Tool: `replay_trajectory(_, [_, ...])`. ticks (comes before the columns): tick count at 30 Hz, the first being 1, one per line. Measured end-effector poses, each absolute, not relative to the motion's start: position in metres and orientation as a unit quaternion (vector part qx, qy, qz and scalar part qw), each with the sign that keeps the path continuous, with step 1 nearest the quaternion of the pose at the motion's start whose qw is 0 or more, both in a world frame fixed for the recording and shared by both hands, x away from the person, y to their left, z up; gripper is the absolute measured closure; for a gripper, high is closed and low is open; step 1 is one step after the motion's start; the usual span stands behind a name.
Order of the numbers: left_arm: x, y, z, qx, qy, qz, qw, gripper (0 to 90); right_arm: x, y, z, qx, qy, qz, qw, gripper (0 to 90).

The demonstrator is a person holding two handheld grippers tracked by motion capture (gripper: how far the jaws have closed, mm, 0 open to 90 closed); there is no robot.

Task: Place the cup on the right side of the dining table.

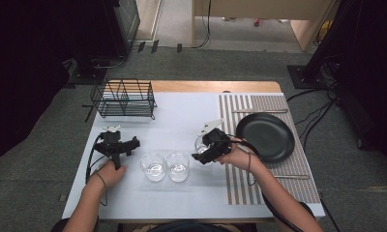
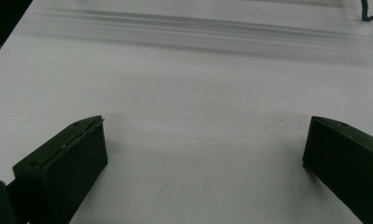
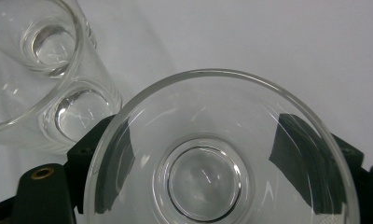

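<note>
Two clear glasses (image 1: 153, 166) (image 1: 177, 166) stand side by side near the front middle of the white table (image 1: 182, 116). Just to their right, my right gripper (image 1: 207, 147) is shut on a third clear glass (image 1: 201, 144). In the right gripper view this glass (image 3: 208, 182) sits between the two black jaws of the gripper (image 3: 219, 140), seen from its open mouth down to its base. The other two glasses (image 3: 49, 44) (image 3: 77, 112) lie close at the upper left. My left gripper (image 1: 119, 141) hovers at the table's left, open (image 2: 205, 135) over bare white surface.
A black wire rack (image 1: 124, 98) stands at the back left. A black plate (image 1: 265, 137) lies on a striped placemat (image 1: 240, 183) at the right, with a pale utensil beyond it (image 1: 259, 111) and another in front (image 1: 290, 177).
</note>
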State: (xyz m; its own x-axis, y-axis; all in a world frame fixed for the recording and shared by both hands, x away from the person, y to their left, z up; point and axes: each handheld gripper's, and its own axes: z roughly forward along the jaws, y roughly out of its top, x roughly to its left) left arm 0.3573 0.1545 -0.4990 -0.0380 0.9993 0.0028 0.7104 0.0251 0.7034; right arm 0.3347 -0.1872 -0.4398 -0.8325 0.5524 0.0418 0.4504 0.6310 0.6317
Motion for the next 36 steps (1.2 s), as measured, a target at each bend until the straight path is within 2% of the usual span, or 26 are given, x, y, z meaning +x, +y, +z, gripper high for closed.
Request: replay_trajectory(36, [0.357,0.155,-0.499,0.641,0.666,0.276,0.263,0.0,0.352,-0.195,-0.439,0.342,0.874,0.325,0.114,19.4])
